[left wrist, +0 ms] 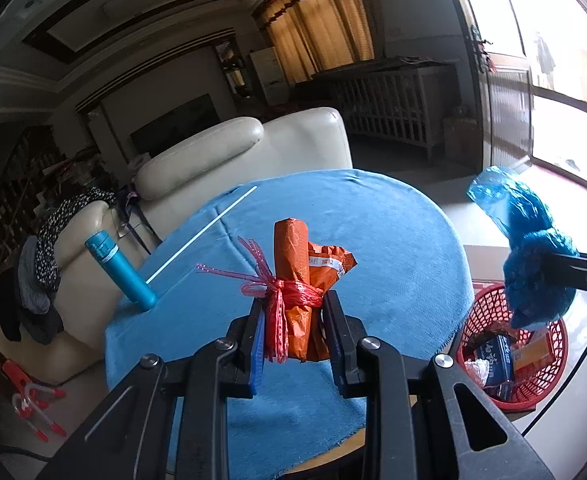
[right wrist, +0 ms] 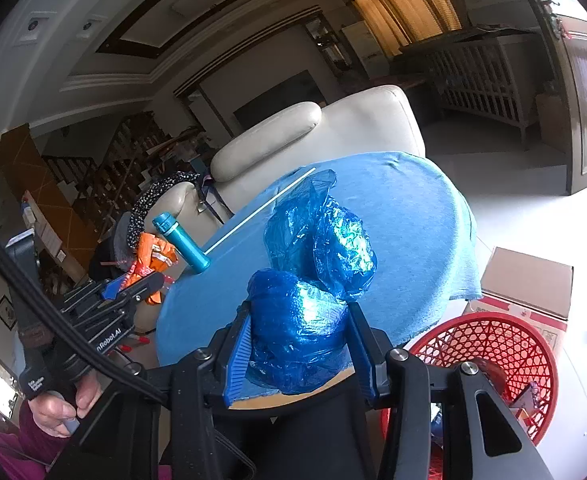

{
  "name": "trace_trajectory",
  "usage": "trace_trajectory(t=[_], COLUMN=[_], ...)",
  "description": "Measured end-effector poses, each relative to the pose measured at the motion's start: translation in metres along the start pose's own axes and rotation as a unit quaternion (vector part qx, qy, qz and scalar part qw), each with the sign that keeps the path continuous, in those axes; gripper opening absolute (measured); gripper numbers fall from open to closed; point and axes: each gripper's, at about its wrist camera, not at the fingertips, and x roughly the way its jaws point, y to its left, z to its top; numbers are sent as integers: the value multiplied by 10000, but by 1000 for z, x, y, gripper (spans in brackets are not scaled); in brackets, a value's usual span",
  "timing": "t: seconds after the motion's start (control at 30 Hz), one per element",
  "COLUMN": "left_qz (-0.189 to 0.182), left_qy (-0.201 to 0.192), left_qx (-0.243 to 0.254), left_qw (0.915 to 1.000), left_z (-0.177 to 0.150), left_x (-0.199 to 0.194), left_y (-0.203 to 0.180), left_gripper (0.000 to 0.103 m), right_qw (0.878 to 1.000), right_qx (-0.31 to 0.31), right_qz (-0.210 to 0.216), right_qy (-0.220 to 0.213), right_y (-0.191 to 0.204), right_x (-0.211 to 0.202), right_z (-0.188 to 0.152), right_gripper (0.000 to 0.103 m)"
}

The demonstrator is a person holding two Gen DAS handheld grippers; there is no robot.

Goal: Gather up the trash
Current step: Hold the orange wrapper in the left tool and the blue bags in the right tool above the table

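My left gripper is shut on a rolled orange wrapper bundle tied with red plastic string, held upright above the blue-clothed round table. The same bundle and left gripper show at the left of the right wrist view, with a hand below. My right gripper is shut on a crumpled blue plastic bag; in the left wrist view that bag hangs over the red mesh basket. The basket holds several pieces of trash, among them a dark blue box.
A teal bottle stands at the table's left edge, beside a thin white stick. A cream sofa sits behind the table. A cardboard box rests on the floor past the basket. Red-and-white toys lie on the floor at left.
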Motion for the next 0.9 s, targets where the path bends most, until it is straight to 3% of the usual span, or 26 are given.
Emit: trace_trajectory(t=[0.37, 0.63, 0.9], left_qz=[195, 745, 1040], left_qy=[8, -237, -281], left_qx=[-336, -773, -1055], left_qw=[9992, 9939, 9886], left_z=[-4, -8, -16], left_x=[-3, -27, -37], left_y=[30, 72, 101], left_gripper=[28, 28, 28], right_qw=[9999, 9998, 9992], right_qx=[-73, -117, -196], right_qz=[34, 131, 236], right_qy=[87, 137, 240], right_y=[1, -3, -2], right_x=[10, 17, 27], right_z=[0, -1, -2], right_gripper=[47, 47, 47])
